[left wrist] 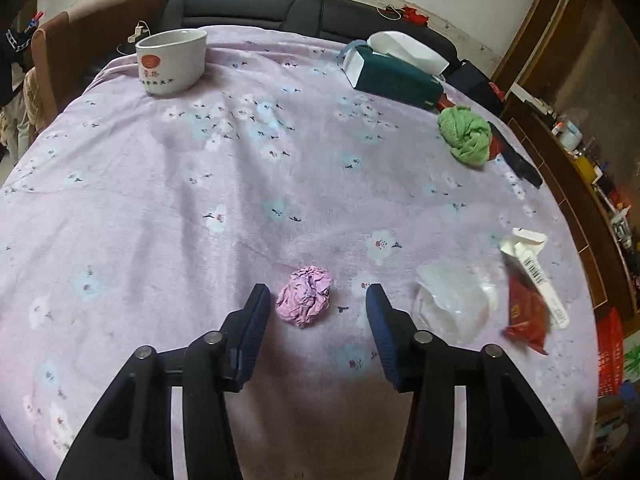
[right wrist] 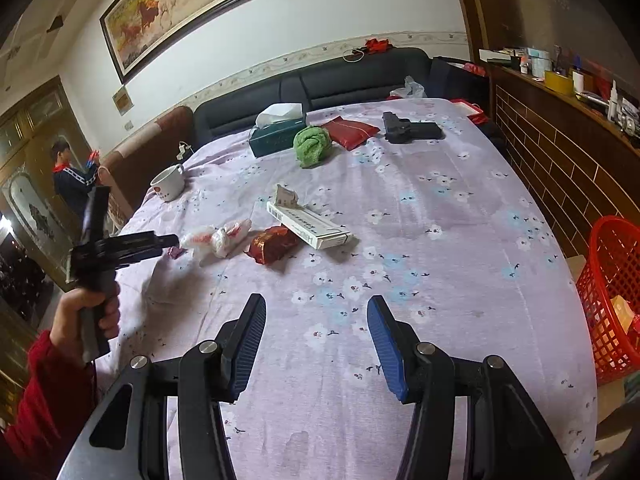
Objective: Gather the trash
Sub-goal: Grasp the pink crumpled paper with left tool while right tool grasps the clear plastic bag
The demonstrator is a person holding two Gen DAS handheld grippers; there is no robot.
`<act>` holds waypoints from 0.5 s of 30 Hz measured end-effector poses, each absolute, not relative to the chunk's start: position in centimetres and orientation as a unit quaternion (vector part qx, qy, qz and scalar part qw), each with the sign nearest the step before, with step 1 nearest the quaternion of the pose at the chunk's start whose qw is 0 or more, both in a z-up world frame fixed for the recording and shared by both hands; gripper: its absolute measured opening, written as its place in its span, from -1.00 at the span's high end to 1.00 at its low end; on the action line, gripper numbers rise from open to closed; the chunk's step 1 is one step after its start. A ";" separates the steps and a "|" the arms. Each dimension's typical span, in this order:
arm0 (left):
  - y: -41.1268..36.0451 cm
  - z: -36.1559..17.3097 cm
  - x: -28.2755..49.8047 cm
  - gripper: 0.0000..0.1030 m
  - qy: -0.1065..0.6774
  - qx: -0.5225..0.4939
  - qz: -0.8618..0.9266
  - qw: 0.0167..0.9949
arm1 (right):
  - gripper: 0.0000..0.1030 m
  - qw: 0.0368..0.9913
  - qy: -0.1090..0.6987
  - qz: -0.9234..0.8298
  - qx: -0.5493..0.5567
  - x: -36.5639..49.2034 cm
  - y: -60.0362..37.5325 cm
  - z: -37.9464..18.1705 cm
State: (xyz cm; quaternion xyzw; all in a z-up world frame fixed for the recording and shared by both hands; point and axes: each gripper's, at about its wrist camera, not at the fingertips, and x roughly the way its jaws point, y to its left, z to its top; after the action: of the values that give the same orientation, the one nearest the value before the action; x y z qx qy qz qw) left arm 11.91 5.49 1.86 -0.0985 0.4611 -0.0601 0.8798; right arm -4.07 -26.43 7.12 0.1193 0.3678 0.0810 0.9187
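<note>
I am working over a table that is lying under a lilac flowered cloth. A red basket is standing off its right edge. A white carton is lying flat mid-table, its long axis running from far left to near right, its torn flap pointing away from me. One end is resting on a red wrapper. Beside that a clear bag is sitting crumpled. The pink paper ball is lying left of the bag, with no clear long axis. My left gripper is hanging over the ball, jaws apart, the ball between the tips and nearer the left one; I cannot tell if it is touching. My right gripper is spread over bare cloth, holding nothing.
</note>
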 end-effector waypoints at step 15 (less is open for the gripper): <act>7.2 2.8 10.9 0.51 0.398 -0.104 -0.039 0.911 | -0.10 0.881 0.423 0.153 0.148 4.9 -18.2 6.5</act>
State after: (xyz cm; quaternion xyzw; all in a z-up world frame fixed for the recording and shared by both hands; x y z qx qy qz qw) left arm 10.85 7.24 2.79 -0.1042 0.3979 -0.0393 0.9106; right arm 4.87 -18.22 6.49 0.1484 0.4231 0.1527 0.8807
